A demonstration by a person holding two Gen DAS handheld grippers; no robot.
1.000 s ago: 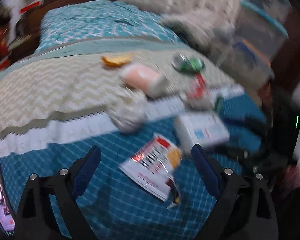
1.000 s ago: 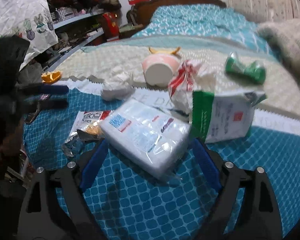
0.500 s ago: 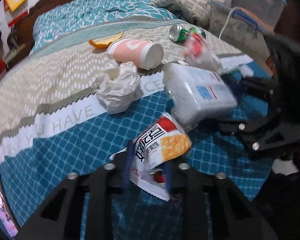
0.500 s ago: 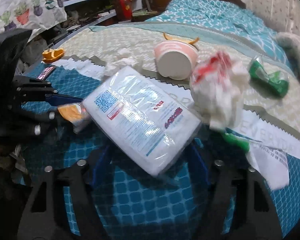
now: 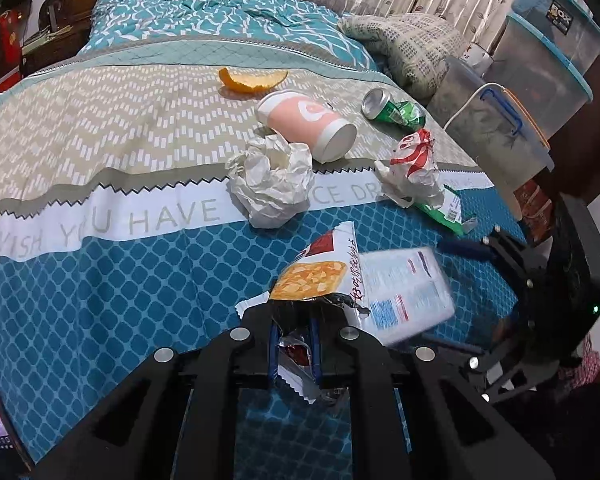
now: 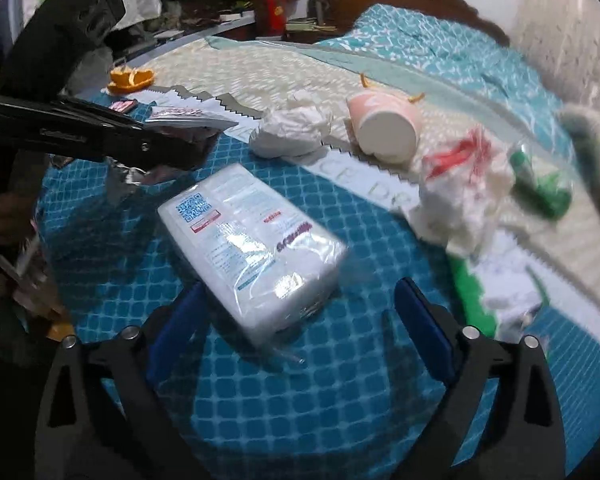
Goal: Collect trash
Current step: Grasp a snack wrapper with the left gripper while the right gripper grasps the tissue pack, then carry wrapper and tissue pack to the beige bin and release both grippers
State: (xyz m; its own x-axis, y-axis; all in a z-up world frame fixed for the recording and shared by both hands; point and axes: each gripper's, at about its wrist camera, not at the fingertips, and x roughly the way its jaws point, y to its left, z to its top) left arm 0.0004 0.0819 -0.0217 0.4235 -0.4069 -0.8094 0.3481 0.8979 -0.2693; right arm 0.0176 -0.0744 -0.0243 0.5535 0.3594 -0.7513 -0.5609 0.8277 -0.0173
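Note:
My left gripper is shut on a white-and-orange snack wrapper and holds it just above the blue bedspread; it also shows in the right wrist view. My right gripper is open, its blue pads on either side of the near end of a white tissue pack, which lies on the bed. Farther back lie a crumpled white paper, a pink cup on its side, a red-and-white wrapper, a green can and an orange peel.
A green-and-white packet lies right of the tissue pack. More orange peel sits at the bed's left edge. Stacked plastic storage boxes and a grey patterned pillow stand beyond the right side. Cluttered shelves line the left.
My left gripper closed on the snack wrapper and lifted it off the bedspread. My right gripper stayed open around the tissue pack, which shifted a little.

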